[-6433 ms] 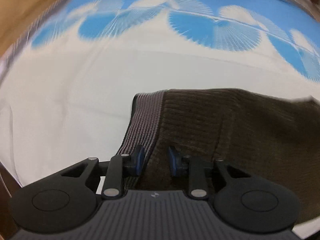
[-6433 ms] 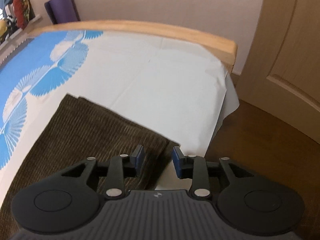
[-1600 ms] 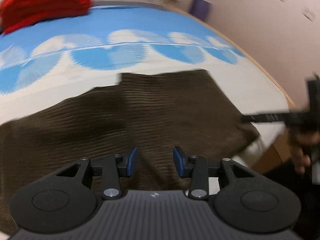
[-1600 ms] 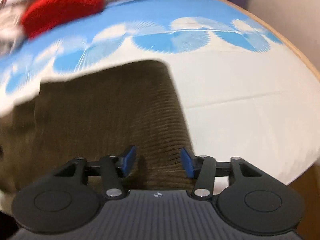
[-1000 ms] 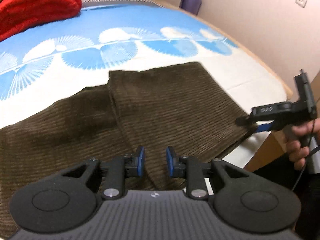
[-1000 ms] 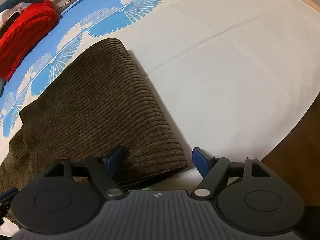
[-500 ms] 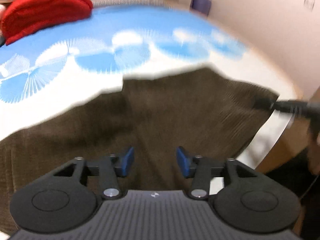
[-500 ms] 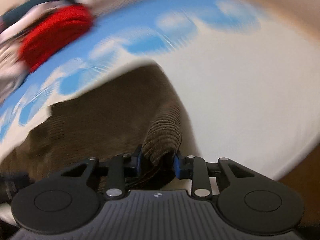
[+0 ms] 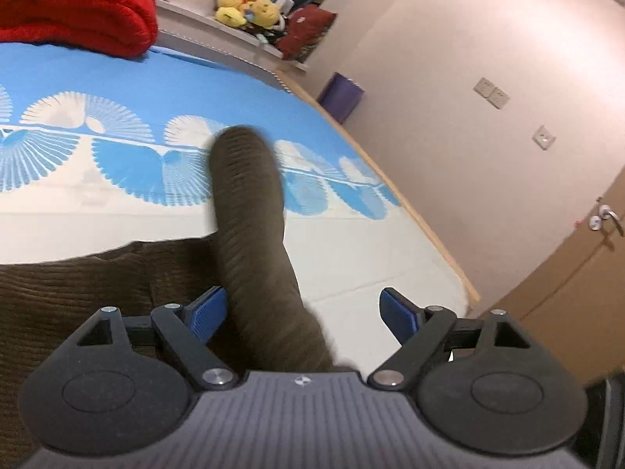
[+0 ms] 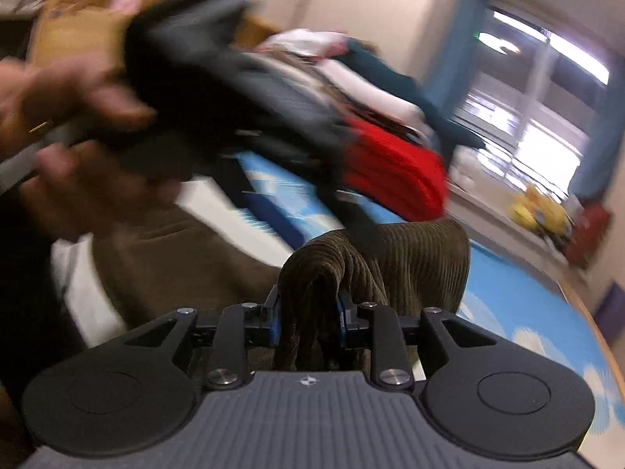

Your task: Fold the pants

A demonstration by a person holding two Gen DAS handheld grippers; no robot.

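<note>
Pants [image 9: 250, 234] of brown corduroy lie partly on the bed [image 9: 351, 258], near its foot edge, with one fold raised off the sheet. The right tongs [image 10: 308, 314] are clamped on that fold: a bunched ridge of cloth stands pinched between the blue pads [image 10: 274, 318] and spills over to either side. The rest of the pants droops back down to the white part of the sheet.

From the left side, the lifted leg rises as a thick, blurred column in front of the left tongs [image 9: 302, 308]. These are spread wide, their blue pads [image 9: 207, 312] well apart; the left pad sits just beside the cloth, and whether it touches I cannot tell.

A hand [image 10: 78, 133] holding the other tool shows blurred at the right camera's upper left. A red blanket [image 9: 74, 8] sits at the far end of the bed, with yellow plush toys [image 9: 246, 2] on the ledge beyond.
</note>
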